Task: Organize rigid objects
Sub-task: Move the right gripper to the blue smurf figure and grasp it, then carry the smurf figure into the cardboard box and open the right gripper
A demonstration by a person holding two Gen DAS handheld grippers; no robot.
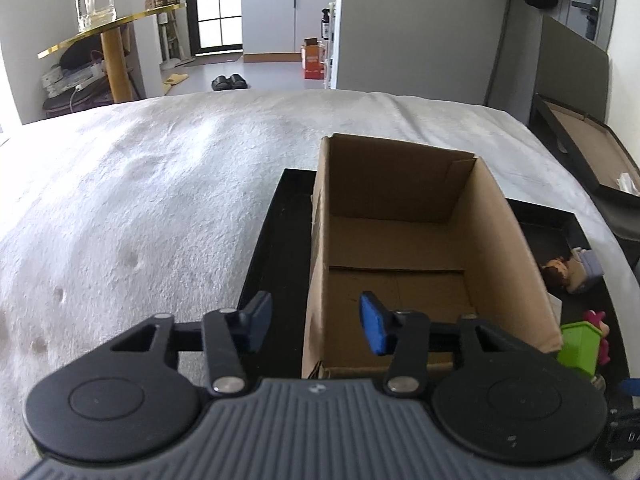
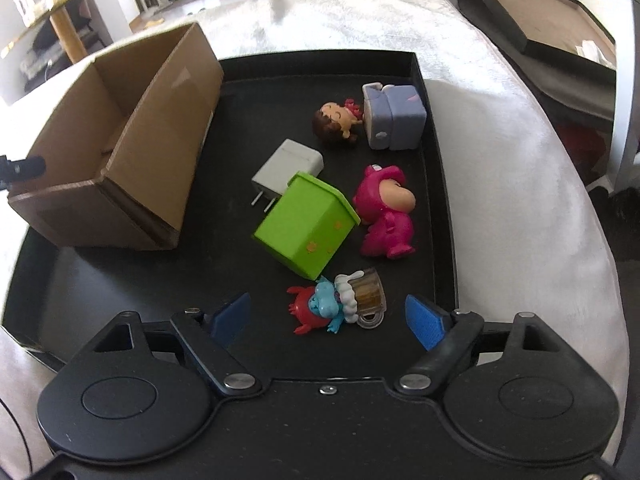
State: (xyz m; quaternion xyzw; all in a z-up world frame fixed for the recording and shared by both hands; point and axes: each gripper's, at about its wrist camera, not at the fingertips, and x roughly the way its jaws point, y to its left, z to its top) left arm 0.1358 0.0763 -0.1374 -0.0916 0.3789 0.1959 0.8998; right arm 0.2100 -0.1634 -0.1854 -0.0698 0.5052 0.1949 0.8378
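An empty cardboard box (image 1: pixel 400 240) (image 2: pixel 120 140) stands in the left of a black tray (image 2: pixel 436 160). My left gripper (image 1: pixel 316 322) is open and straddles the box's near left wall, one finger outside and one inside, with the pads clear of the cardboard. To the right of the box lie a white charger plug (image 2: pixel 288 164), a tipped green box (image 2: pixel 304 224), a pink figurine (image 2: pixel 386 212), a brown-haired doll (image 2: pixel 336 120) and a purple-grey block (image 2: pixel 394 116). My right gripper (image 2: pixel 328 322) hangs open over a red-and-blue figurine with a mug (image 2: pixel 340 304), not touching it.
The tray rests on a bed with a white fuzzy blanket (image 1: pixel 160 200). Another flat black box (image 2: pixel 540 16) sits off the bed's far right. A gold side table (image 1: pixel 108 28) with a glass jar stands at the back left, and the floor lies beyond.
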